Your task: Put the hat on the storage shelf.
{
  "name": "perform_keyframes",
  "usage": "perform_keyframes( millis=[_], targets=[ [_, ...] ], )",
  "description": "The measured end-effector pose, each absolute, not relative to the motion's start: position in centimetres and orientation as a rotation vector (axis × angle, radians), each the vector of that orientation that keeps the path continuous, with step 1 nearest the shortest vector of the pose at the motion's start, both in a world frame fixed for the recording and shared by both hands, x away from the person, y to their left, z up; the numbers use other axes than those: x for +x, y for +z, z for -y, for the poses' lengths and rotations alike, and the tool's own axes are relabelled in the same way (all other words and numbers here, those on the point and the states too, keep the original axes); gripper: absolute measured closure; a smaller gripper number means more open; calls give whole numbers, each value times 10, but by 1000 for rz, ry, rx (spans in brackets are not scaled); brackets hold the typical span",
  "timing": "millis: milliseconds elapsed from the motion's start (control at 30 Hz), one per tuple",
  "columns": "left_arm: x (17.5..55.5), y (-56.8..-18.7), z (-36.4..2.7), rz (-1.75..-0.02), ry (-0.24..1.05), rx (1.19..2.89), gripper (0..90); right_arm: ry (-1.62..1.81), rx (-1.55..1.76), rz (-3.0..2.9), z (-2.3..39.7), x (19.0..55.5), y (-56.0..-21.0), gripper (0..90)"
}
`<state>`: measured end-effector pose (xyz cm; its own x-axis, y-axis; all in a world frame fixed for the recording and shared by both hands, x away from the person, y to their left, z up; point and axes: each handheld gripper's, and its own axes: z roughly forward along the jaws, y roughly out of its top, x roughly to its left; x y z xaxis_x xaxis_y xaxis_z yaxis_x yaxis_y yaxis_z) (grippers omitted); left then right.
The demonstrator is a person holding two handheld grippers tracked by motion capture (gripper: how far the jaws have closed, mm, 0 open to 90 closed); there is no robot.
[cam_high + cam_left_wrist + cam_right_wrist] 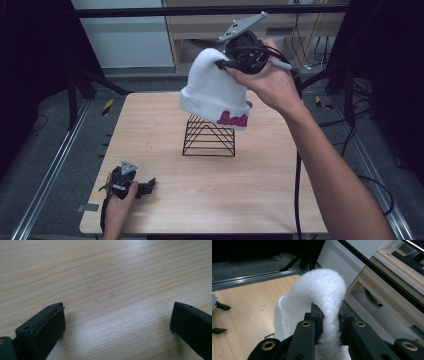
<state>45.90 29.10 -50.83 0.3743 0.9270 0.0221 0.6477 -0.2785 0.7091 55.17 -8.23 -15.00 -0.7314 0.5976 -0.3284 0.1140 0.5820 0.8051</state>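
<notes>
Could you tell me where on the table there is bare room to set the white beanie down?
Bare wood lies on the table left of the black wire rack, and across the front right, between rack and near edge. The left gripper occupies the front left corner. The white beanie hangs over the rack from the right gripper.

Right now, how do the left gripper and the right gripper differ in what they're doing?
The right gripper is shut on the white beanie, pinching its fuzzy fabric; the left gripper has its jaws wide apart with nothing between them. The right gripper is raised above the black wire rack, while the left gripper sits low at the near corner of the wooden table. Both are black, hand-held, and carry a grey three-cornered plate.
</notes>
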Motion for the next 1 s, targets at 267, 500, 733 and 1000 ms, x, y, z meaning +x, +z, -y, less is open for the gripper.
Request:
perform_keyframes(
  millis=[267, 500, 733, 1000],
  targets=[
    [459, -508, -291, -1351, 588, 2029, 0, 1071, 543, -2250, 71, 559, -152, 797],
    [459, -508, -291, -1351, 588, 2029, 0, 1070, 519, -2280, 59, 565, -160, 797],
    [459, -508, -291, -1350, 588, 2030, 0, 1074, 501, -2306, 50, 572, -168, 795],
    [459, -508, -291, -1351, 588, 2029, 0, 1073, 492, -2328, 50, 583, -172, 795]
  ],
)
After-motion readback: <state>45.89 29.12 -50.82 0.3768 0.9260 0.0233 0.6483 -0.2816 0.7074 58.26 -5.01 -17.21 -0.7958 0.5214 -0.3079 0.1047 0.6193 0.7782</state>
